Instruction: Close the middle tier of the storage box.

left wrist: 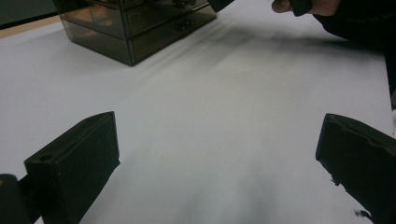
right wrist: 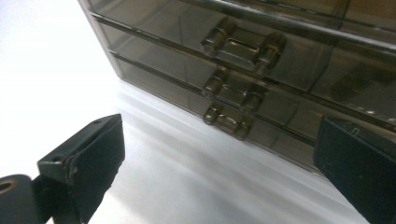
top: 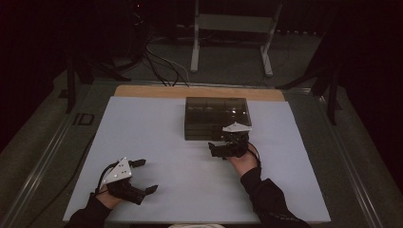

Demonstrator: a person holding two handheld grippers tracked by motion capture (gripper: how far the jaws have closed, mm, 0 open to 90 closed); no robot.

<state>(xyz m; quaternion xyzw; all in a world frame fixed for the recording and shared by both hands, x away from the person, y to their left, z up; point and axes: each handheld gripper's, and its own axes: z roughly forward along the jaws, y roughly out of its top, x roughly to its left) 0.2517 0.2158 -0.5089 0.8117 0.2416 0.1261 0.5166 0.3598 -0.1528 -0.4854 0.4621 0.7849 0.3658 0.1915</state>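
Nearest me, the left gripper [top: 138, 176] sat low on the desk [top: 157, 142] at the near left, jaws spread wide with nothing between them. My right gripper [top: 223, 148] was also open and empty, just in front of the drawer box [top: 217, 118], which stood at the far middle of the desk.

From the right gripper view I faced three stacked drawers, each with a small bar handle on two posts: top [right wrist: 243, 45], middle [right wrist: 233, 91], bottom [right wrist: 229, 121]. I judged the box to be smoked hard plastic, stiff, light and slick, so a tug might drag the whole box instead of sliding a drawer out. A handle bar looked the only sound place to pinch; the walls were too smooth.

Dark tinted walls kept me from telling what was inside. The box's right end was cut off behind my right jaw.
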